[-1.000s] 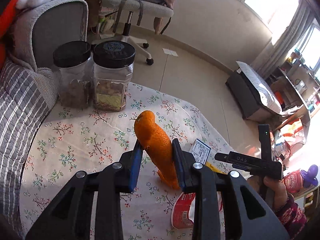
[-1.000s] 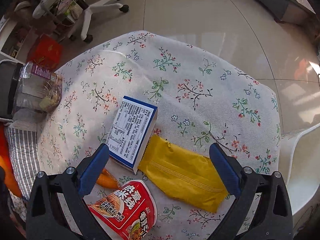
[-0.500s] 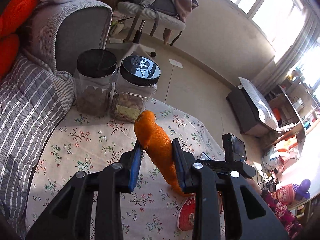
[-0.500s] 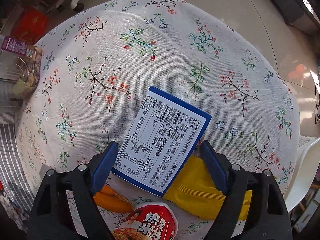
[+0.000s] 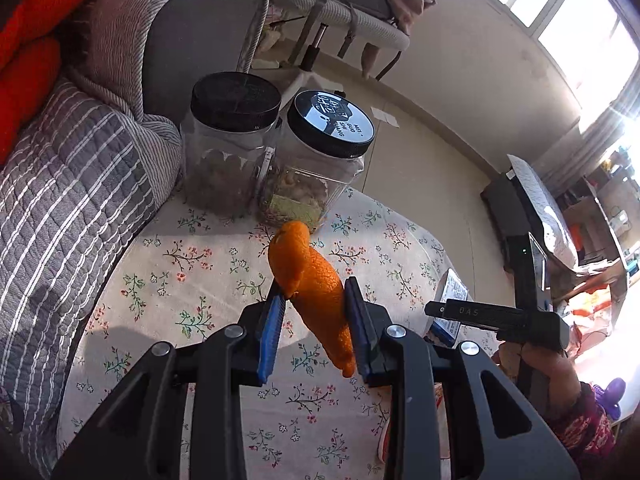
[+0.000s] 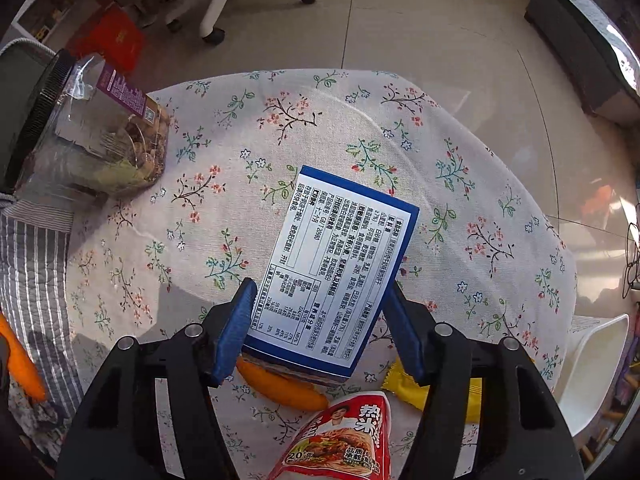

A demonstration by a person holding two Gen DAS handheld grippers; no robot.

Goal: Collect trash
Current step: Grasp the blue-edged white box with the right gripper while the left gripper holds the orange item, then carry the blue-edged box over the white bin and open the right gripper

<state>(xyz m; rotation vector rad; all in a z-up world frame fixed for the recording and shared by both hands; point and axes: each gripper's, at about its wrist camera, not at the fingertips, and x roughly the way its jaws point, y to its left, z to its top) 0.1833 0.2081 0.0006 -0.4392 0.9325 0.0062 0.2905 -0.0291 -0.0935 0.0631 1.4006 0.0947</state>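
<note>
Left gripper [image 5: 313, 312] fingers clamp orange peel [image 5: 311, 285], lifted above floral worktop [image 5: 192, 264]. Right gripper [image 6: 322, 322] fingers grip blue box [image 6: 334, 268] on both sides; noodle cup [image 6: 340, 440] below fingers.

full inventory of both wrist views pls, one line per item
orange peel: 1, orange, clamped in left claw above the cloth
blue box: 1, blue and white, between right claw's fingers
second peel: 1, orange, on cloth under the box
noodle cup: 1, red, near edge
yellow packet: 1, right of cup
jars: 2, clear, black lids, far side by sofa
tablecloth: 1, floral
left claw: shut on peel
right claw: closed around box
</note>
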